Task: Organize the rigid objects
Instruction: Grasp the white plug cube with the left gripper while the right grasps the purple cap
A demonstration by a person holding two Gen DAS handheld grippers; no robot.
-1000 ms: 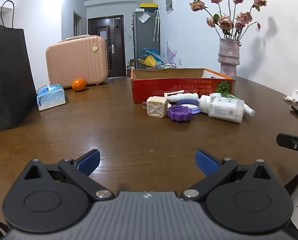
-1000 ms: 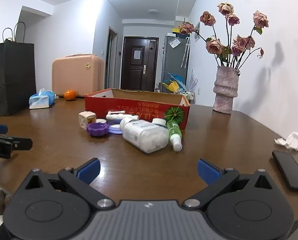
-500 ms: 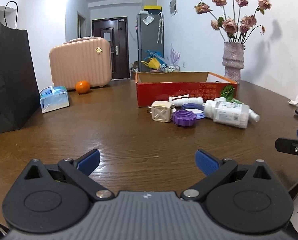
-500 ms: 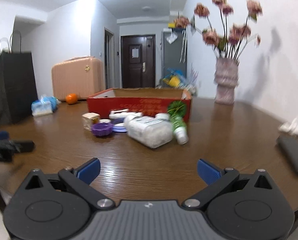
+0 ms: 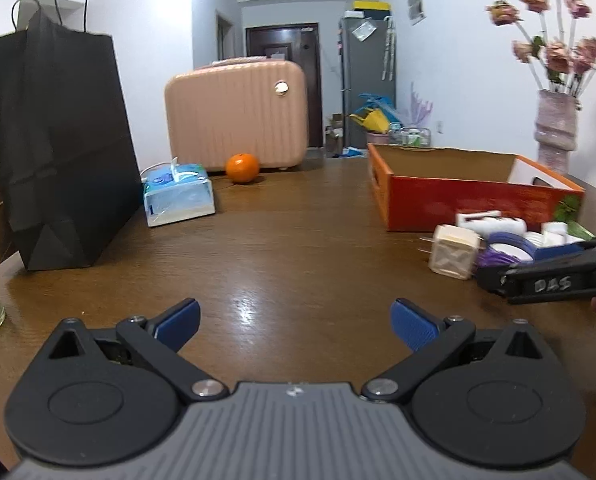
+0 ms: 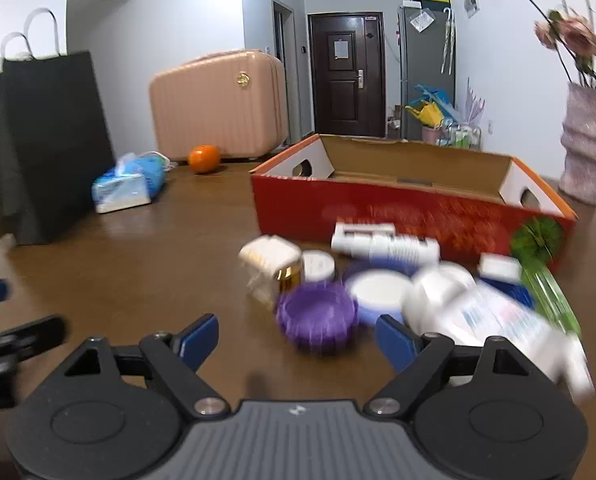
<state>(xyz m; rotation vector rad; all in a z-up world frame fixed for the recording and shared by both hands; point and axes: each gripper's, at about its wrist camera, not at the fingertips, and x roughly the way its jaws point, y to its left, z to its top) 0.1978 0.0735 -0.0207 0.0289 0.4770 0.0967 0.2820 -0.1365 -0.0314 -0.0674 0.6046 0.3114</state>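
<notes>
Dark brown wooden desk [image 5: 281, 248] carries everything. Tall black paper bag [image 5: 57, 148] stands at its left edge, with a ribbed pink hard-shell suitcase [image 5: 235, 114] at the far side. Open red cardboard box [image 6: 410, 204], seemingly empty, sits right of centre. Just in front of it lies the cluster of rigid objects: a white plastic pill bottle [image 6: 486, 316] on its side, a white tube-shaped bottle [image 6: 382, 242] against the box wall, a round purple ridged lid [image 6: 318, 314], a white-topped blue jar [image 6: 380, 292] and a small cream plug adapter [image 6: 271, 264].

Right gripper [image 6: 298, 338] has just been closing its jaws, yet they stand spread with nothing pinched; the purple lid lies just ahead, between the fingertips. Left gripper [image 5: 295, 320] is spread wide over bare wood, holding nothing.
</notes>
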